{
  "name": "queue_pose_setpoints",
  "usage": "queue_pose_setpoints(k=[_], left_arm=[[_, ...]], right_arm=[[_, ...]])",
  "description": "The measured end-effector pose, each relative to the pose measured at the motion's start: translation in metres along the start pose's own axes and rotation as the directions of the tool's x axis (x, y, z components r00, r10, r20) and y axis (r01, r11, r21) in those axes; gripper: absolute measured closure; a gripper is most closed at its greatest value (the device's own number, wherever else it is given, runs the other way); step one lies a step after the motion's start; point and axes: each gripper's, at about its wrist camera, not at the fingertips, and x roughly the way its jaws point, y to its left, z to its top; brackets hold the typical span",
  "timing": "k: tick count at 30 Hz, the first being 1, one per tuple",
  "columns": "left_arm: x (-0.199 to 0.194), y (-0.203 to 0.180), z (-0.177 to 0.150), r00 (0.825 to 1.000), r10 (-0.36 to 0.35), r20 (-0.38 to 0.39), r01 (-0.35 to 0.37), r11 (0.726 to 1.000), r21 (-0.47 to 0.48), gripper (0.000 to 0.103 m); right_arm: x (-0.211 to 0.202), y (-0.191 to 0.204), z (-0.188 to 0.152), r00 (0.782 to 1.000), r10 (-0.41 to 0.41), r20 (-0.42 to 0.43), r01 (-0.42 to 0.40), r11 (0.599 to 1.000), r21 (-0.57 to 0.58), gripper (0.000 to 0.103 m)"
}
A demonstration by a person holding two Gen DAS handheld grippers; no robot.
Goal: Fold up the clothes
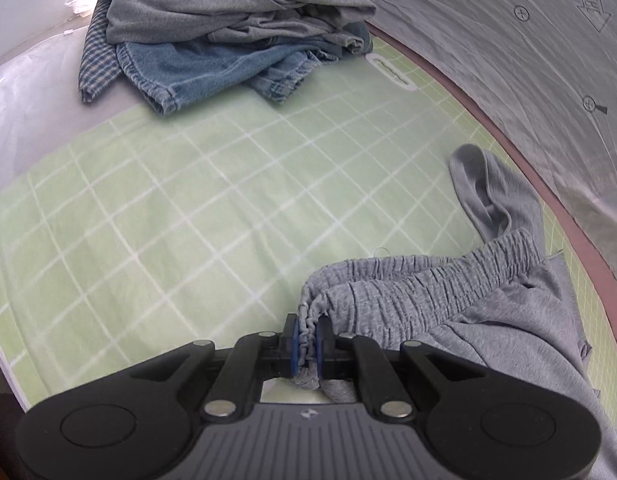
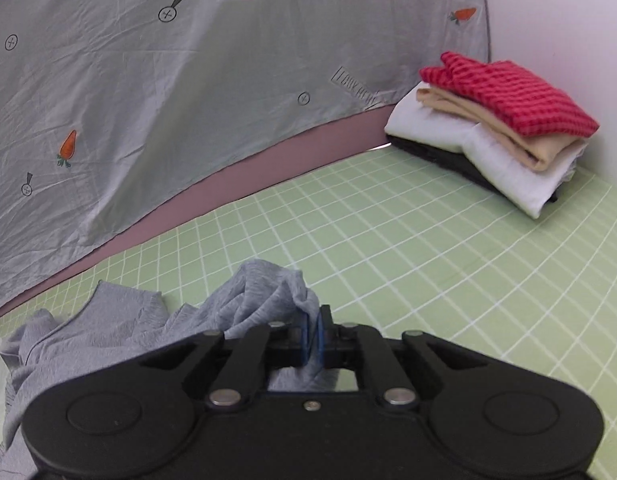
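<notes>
A pair of grey shorts (image 1: 448, 292) with an elastic waistband lies crumpled on the green grid mat (image 1: 188, 208). My left gripper (image 1: 307, 338) is shut on the gathered waistband end. My right gripper (image 2: 313, 330) is shut on a thin fold of the same grey shorts (image 2: 244, 300), which trail off to its left on the mat (image 2: 428, 264). The fabric behind each gripper's body is hidden.
A loose heap of unfolded clothes (image 1: 228, 36), grey, denim and checked, lies at the mat's far end. A folded stack (image 2: 504, 128) with a red checked piece on top sits by the white wall. A grey printed sheet (image 2: 168, 92) hangs along the mat's edge.
</notes>
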Motion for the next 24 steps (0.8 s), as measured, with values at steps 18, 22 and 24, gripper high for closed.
queue_pose_setpoints(k=[18,22,24], left_arm=[[-0.03,-0.081,0.01,0.992,-0.02,0.126,-0.007,0.977,0.214,0.039],[0.012,-0.111,0.026,0.997,-0.071,0.033,0.06,0.962,0.265,0.032],[0.037,-0.127,0.032,0.998,-0.063,-0.025,0.067,0.957,0.281,0.032]], right_arm=[[0.071,-0.006,0.014,0.961,0.171,-0.215,-0.198,0.974,-0.111,0.038],[0.111,0.029,0.008,0.927,0.214,-0.308,-0.275,0.946,-0.17,0.033],[0.123,0.043,0.004,0.928,0.195,-0.317,-0.269,0.94,-0.211,0.033]])
